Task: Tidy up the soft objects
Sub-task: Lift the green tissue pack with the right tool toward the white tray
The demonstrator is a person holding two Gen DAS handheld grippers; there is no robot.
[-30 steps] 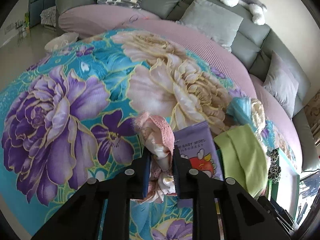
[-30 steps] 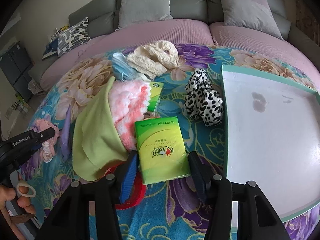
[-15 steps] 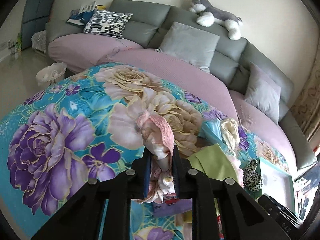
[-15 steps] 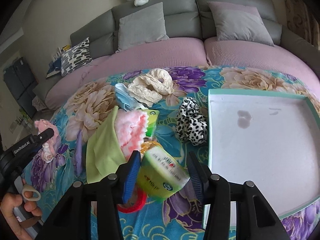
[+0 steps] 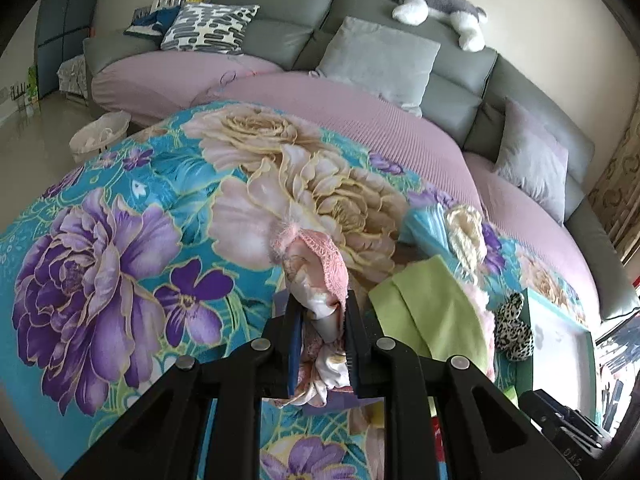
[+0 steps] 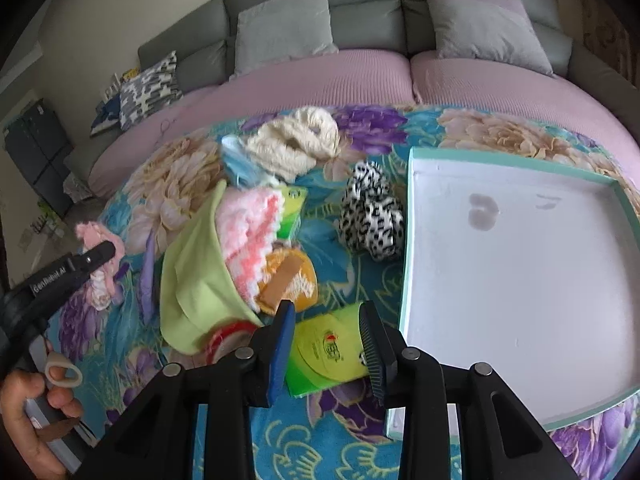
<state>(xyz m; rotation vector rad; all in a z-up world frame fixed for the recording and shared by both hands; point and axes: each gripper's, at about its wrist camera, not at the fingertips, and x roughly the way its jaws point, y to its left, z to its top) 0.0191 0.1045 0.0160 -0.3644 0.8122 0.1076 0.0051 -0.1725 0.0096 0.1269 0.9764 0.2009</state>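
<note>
My left gripper is shut on a pink lace-trimmed cloth bundle and holds it above the floral blanket; it also shows in the right wrist view. My right gripper is shut on a green tissue pack, lifted just left of the white tray with a teal rim. A lime green cloth, a pink knit cloth, a cream knit piece, a blue cloth and a leopard-print scrunchie lie on the blanket.
An orange packet, a red tape ring, a second green pack and a purple wipes pack lie among the cloths. A grey sofa with cushions and a plush dog stands behind.
My left gripper has lifted the pink bundle off the blanket. My right gripper has closed on the green tissue pack, raised it and tilted it, uncovering the orange packet.
</note>
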